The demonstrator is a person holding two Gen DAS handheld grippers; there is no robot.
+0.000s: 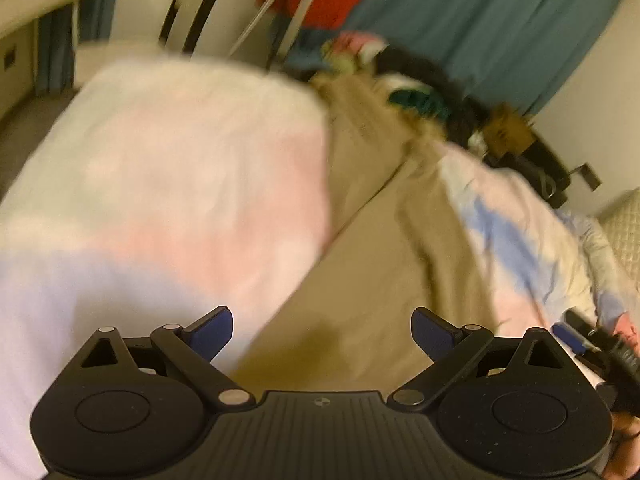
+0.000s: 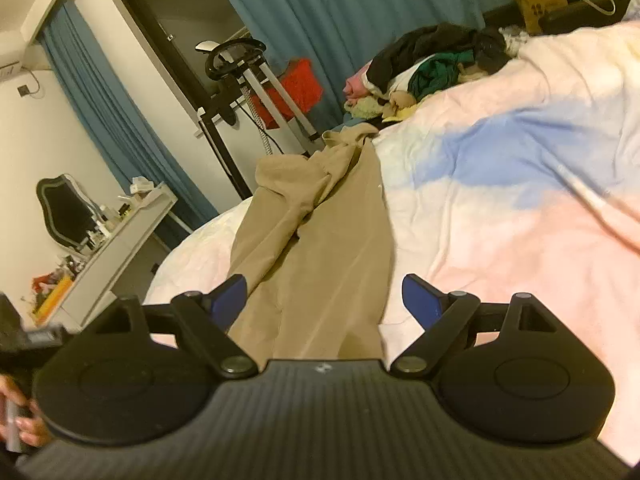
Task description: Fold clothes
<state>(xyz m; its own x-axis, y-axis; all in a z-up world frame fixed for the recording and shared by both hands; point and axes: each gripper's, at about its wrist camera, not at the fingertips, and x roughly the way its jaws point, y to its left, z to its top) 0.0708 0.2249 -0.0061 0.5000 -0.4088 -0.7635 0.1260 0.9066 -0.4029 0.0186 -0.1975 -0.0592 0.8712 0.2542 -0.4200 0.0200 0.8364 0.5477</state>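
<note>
on soft pastel duvet (image 2: pixel 520 220): long tan trousers (image 2: pixel 320 240), creased.

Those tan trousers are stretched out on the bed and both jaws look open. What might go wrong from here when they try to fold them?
1. The tan trousers lie on a soft pastel duvet; the open right gripper might pinch bedding along with the fabric.
2. The trousers are bunched near their far end, so a fold may lock in creases.
3. The left gripper view is blurred, so its aim may be off.
</note>
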